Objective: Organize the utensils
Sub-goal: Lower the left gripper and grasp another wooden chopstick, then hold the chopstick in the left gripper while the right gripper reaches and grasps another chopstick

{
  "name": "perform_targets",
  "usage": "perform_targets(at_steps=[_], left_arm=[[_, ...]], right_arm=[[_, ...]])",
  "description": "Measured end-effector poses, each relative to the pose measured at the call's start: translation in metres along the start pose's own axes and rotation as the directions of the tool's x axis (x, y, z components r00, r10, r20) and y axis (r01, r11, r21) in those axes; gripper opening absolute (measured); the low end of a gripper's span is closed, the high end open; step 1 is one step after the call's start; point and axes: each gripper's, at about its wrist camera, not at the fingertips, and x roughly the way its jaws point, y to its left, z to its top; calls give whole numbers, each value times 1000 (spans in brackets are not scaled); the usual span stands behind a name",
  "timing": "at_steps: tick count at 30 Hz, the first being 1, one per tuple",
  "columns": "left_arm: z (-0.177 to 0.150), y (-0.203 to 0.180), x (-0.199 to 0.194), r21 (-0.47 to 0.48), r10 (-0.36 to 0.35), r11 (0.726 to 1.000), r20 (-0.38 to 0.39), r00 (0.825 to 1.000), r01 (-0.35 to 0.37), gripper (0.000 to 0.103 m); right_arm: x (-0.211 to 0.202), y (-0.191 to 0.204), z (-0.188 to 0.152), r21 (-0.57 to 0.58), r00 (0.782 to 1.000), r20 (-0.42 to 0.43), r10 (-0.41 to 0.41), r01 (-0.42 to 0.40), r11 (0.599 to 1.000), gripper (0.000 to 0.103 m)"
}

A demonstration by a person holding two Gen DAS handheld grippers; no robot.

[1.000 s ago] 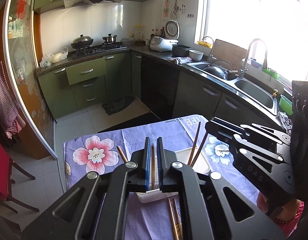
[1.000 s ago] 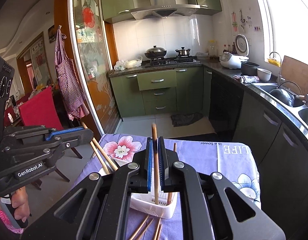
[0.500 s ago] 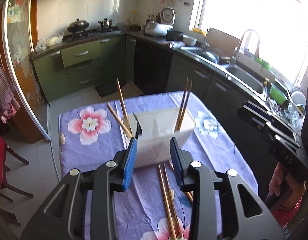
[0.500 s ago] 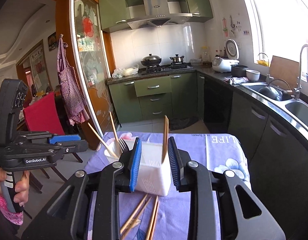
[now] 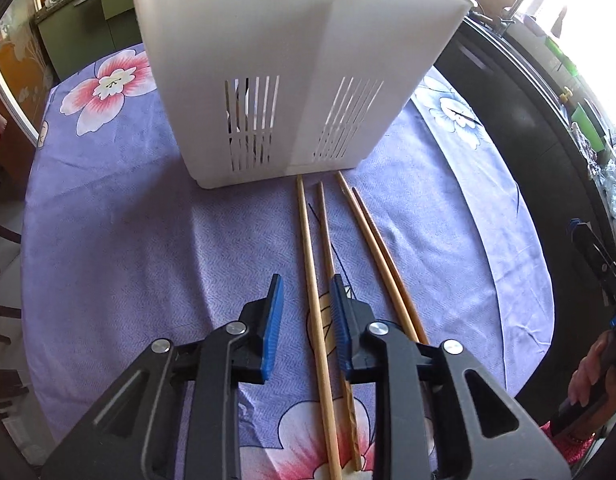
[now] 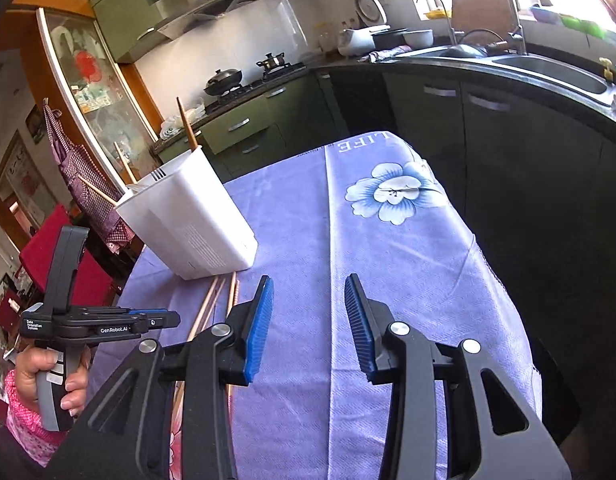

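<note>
A: Jaws of the left gripper (image 5: 306, 312) are standing apart, released, low over the bench, and one long pale wooden chopstick (image 5: 314, 300) is lying between the blue pads. Nothing is being grasped yet.

B: Why is it straddling that one?

A: I think it is lining up along the stick, so that closing will pinch it across its width. Three more brown wooden chopsticks (image 5: 378, 248) are lying just beside it, all pointing toward the white slotted plastic utensil holder (image 5: 292, 80), which is standing upright at their far ends.

B: And the right gripper (image 6: 308, 320)?

A: Its jaws are also released, empty, hovering over bare cloth, well apart from the holder. From that side, the holder is already carrying several chopsticks, leaning out of the top.

B: What is the surface?

A: A purple flowered tablecloth (image 6: 388, 248) is covering the bench. Behind it are green kitchen cabinets (image 6: 244, 128), a stove with pots, and a steel sink (image 6: 548, 72) under a bright window.
</note>
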Motion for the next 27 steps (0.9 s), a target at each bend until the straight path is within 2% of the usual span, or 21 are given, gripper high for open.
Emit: perform_targets(at_steps=[10, 14, 19, 23, 27], left_arm=[[6, -14, 22, 34, 90, 995, -35, 995, -89, 23], [6, -22, 29, 53, 130, 990, -51, 990, -127, 19], [3, -26, 35, 71, 144, 988, -52, 988, -141, 16], [0, -25, 36, 70, 139, 988, -48, 989, -136, 7], [-6, -14, 30, 63, 129, 990, -44, 991, -127, 7]], right_arm=[[9, 5, 1, 5, 999, -16, 35, -35, 999, 37], [12, 7, 0, 8, 999, -24, 45, -45, 999, 38], [16, 13, 2, 0, 998, -33, 50, -50, 999, 39], [28, 29, 0, -55, 996, -74, 54, -58, 997, 43], [53, 56, -4, -170, 991, -130, 44, -65, 983, 43]])
